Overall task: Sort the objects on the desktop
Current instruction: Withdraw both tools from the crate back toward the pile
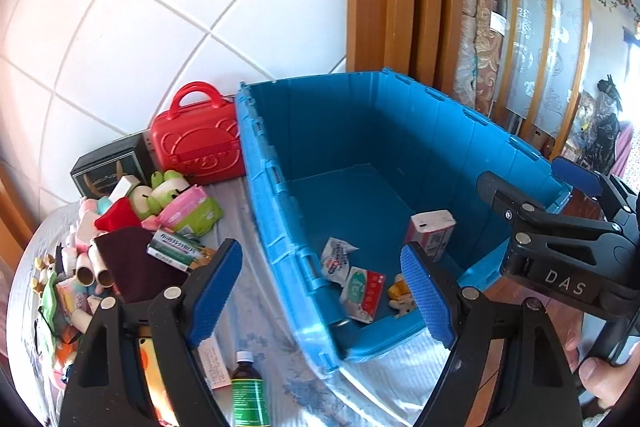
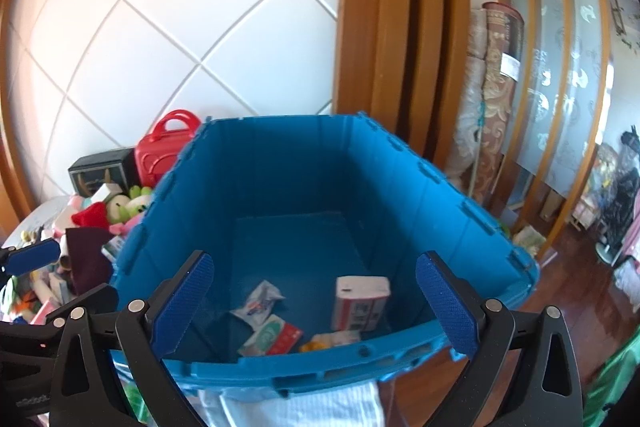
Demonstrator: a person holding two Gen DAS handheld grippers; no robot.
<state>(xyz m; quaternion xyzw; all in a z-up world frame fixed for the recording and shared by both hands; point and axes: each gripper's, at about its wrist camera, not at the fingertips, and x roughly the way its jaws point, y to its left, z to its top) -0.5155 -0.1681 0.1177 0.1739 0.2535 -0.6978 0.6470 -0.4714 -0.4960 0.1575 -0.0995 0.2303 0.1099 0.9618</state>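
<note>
A blue plastic bin [image 1: 276, 211] stands open on the table. In it lie a white and pink box [image 1: 432, 231], a crumpled white packet [image 1: 336, 259], a red and green packet [image 1: 362, 293] and a small yellow toy [image 1: 400, 293]. My left gripper [image 1: 322, 291] hangs open and empty over the bin's near left corner. My right gripper [image 2: 316, 307] is open and empty above the bin's near rim [image 2: 320, 371]. The box [image 2: 360, 303] and the packets [image 2: 272, 339] lie below it. A pile of loose objects [image 1: 132, 239] lies left of the bin.
The pile holds a plush frog [image 1: 160, 193], a pink wipes pack [image 1: 188, 211], a maroon cloth [image 1: 132, 267] and cardboard tubes [image 1: 94, 271]. Behind it stand a red case [image 1: 200, 143] and a black box [image 1: 108, 171]. A green bottle [image 1: 248, 391] stands near me. A tiled wall and wooden door frame rise behind.
</note>
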